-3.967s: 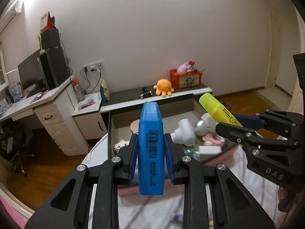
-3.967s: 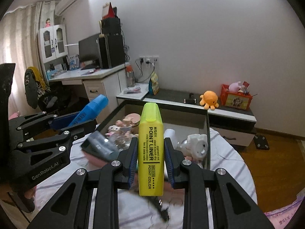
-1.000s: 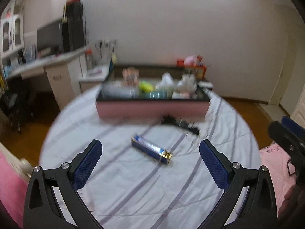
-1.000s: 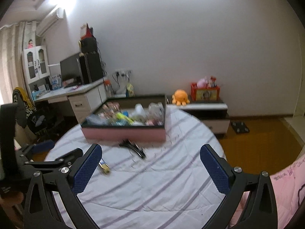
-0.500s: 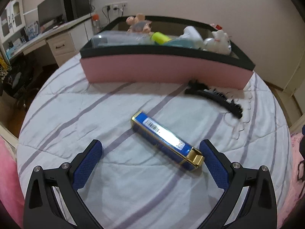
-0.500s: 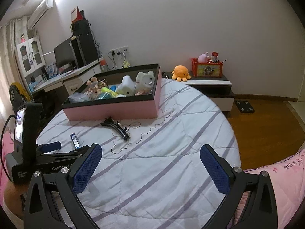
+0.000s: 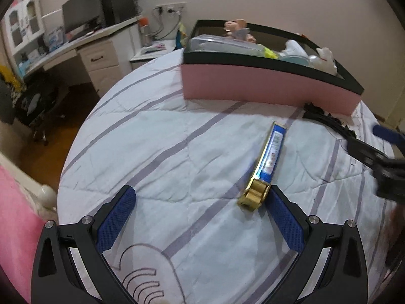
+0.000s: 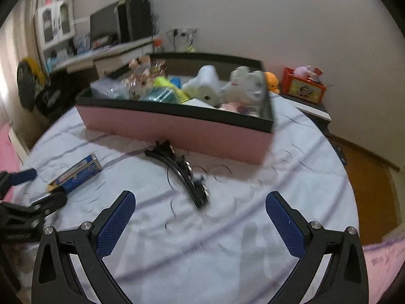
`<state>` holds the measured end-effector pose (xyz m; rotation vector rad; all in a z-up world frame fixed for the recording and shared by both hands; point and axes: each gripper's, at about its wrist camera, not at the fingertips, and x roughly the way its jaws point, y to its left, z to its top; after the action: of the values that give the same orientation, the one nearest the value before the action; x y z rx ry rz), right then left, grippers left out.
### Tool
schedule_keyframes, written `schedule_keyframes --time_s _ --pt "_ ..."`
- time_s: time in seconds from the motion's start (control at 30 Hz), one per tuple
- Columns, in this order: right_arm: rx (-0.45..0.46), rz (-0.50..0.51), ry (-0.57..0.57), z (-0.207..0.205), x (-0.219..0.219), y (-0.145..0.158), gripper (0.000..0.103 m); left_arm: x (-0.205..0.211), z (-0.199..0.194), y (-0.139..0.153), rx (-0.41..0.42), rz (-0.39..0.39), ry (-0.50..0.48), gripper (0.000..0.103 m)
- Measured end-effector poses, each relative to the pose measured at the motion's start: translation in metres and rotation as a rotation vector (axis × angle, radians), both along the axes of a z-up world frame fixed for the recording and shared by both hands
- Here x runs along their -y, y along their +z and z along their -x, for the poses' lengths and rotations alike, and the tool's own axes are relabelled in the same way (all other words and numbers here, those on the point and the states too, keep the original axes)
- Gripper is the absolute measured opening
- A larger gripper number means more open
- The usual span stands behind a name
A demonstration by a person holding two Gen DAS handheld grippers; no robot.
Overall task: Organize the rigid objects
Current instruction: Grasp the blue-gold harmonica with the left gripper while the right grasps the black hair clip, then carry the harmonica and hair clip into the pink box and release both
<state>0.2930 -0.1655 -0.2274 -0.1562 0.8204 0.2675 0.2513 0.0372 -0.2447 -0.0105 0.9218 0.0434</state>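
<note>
Both markers are gone, and your left claw (image 7: pixel 200 215) hangs spread wide, empty, low in the frame. Slide it right so the blue box (image 7: pixel 265 163) sits between its fingers (image 7: pixel 284 224), then pinch.

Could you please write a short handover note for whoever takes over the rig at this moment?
Left gripper: open, empty, low over the bed, its right finger beside the gold end of the blue and gold box.
Right gripper: open, empty, facing the black hair clip.
Done: the pink storage box already holds toys, highlighters and other items.
Left: the blue and gold box and the hair clip both lie on the striped quilt in front of the storage box.
</note>
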Motion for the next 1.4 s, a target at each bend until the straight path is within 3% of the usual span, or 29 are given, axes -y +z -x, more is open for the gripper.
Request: schedule_keyframes --time_s 0.17,0.27,0.3,0.37,0.43,0.53,0.73,0.8,0.83,1.0,1.17,1.4 --pt "-0.031 0.043 0.052 -0.024 -0.013 -0.007 0.100 0.010 -0.012 0.000 0.002 -0.004 -0.067 0.103" --pt "-0.063 0.030 0.088 -0.033 -0.015 -0.013 0.077 0.015 -0.016 0.000 -0.001 0.000 -0.095 0.103" --pt "-0.074 0.027 0.106 -0.034 -0.016 -0.015 0.064 0.016 -0.017 0.001 0.005 -0.001 -0.105 0.103" --pt "-0.073 0.026 0.121 -0.032 -0.016 -0.016 0.060 0.020 -0.020 0.001 0.005 -0.002 -0.138 0.103" --pt "-0.072 0.008 0.122 -0.028 -0.013 -0.013 0.030 0.025 -0.021 0.001 0.008 -0.003 -0.169 0.103" --pt "-0.088 -0.014 0.106 -0.016 -0.004 -0.011 0.020 0.027 -0.026 0.001 0.009 0.008 -0.181 0.097" --pt "-0.079 -0.032 0.036 0.010 0.009 -0.010 0.020 0.027 -0.033 0.003 0.018 0.035 -0.208 0.074" --pt "-0.073 -0.043 0.024 0.010 0.008 -0.011 0.020 0.026 -0.033 0.005 0.037 0.050 -0.214 0.049" --pt "-0.074 -0.043 0.020 0.009 0.007 -0.012 0.020 0.027 -0.033 0.006 0.040 0.062 -0.224 0.044" --pt "-0.075 -0.041 0.013 0.006 0.004 -0.014 0.020 0.036 -0.029 0.006 0.044 0.041 -0.250 0.027" --pt "-0.072 -0.020 0.010 0.003 0.000 -0.015 0.020 0.042 -0.024 0.007 0.047 0.040 -0.280 0.016" --pt "-0.063 -0.027 0.013 0.005 0.001 -0.014 0.019 0.050 -0.021 0.007 0.054 0.021 -0.298 0.015"
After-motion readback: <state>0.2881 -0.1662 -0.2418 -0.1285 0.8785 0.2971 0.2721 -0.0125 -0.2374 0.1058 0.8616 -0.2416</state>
